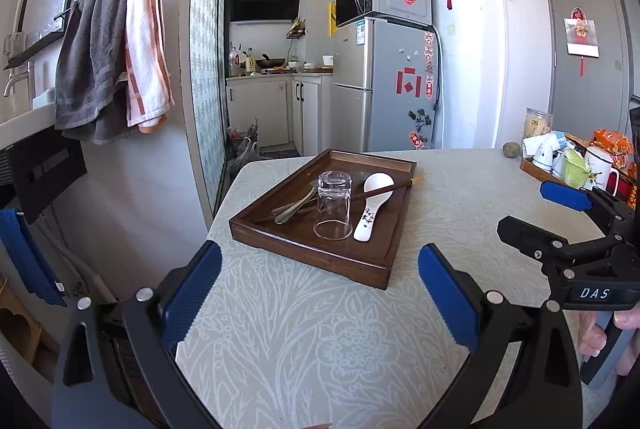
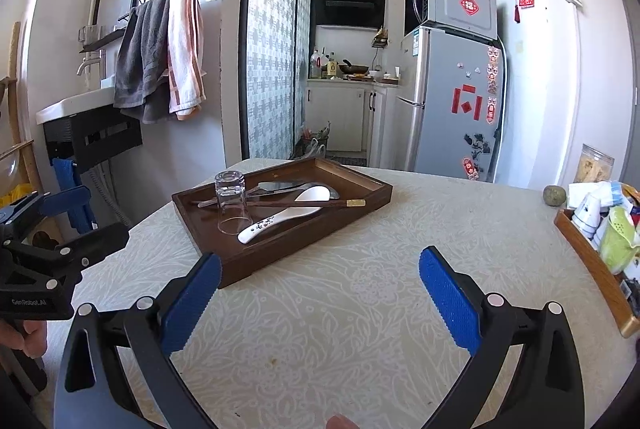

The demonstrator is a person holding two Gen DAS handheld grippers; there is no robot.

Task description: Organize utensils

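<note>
Both hand-held grippers hover above the bench point(image 1: 304, 329), empty: the left hand-held gripper point(image 1: 318, 293) and right hand-held gripper point(image 2: 320, 293) each have blue fingers spread wide. Ahead sits a dark wooden tray point(image 1: 280, 241) holding an upside-down glass point(image 1: 334, 205), a white ceramic spoon point(image 1: 372, 205), a metal spoon point(image 1: 294, 209) and dark chopsticks point(image 1: 384, 190) lying across them.

A dark brown rectangular wooden tray point(image 1: 372, 261) sits on the table; inside it a clear drinking glass point(image 1: 334, 205) stands upside down beside a white ceramic soup spoon point(image 1: 372, 205) with dark markings on its handle. Dark wooden chopsticks point(image 1: 384, 190) lie across the spoon, their pale tips resting on the tray's rim; a metal spoon point(image 1: 294, 210) lies behind the glass.
</note>
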